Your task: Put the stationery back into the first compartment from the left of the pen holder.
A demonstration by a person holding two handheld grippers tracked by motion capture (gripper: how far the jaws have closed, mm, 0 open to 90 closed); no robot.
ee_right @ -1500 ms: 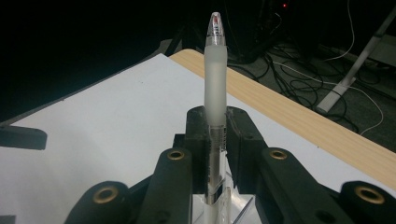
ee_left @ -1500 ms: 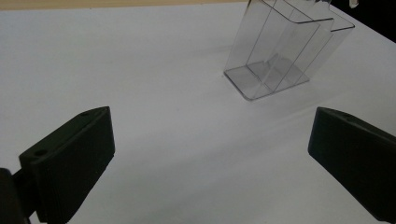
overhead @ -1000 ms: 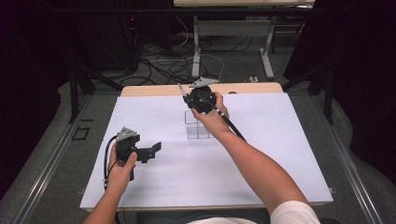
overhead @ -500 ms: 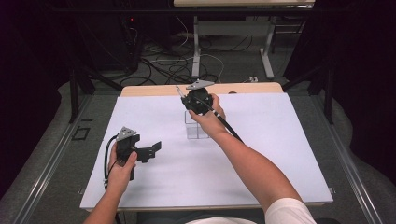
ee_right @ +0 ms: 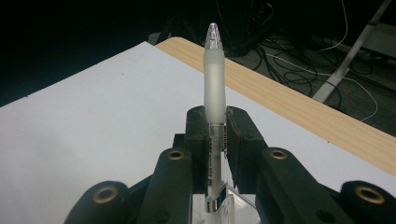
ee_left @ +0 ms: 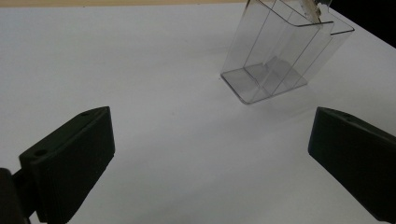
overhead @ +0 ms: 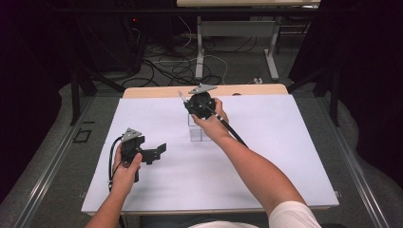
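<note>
Dark floor strewn with cables lies beyond the far edge of the white surface (overhead: pixel 266 180), which sits on a wooden top showing as a pale strip at the far side. The right gripper (ee_right: pixel 215 135) has its jaws pressed together on a frosted, translucent pen (ee_right: pixel 215 88); in the right gripper view the pen stands up between the jaws with its clear tip pointing away over the far edge. In the high view the right gripper (overhead: pixel 189 100) is held in the person's right hand (overhead: pixel 213 121) above the far middle of the surface, directly over a clear plastic holder (overhead: pixel 197 133). Seen from the left gripper view, that holder (ee_left: pixel 280 51) is a transparent box with inner dividers, standing on the white sheet, and the pen (ee_left: pixel 310 9) shows just at its top rim. Well apart, toward the near left, the left gripper (overhead: pixel 159 151) rests low over the surface in the person's left hand (overhead: pixel 124 171), its jaws spread wide with nothing between them.
</note>
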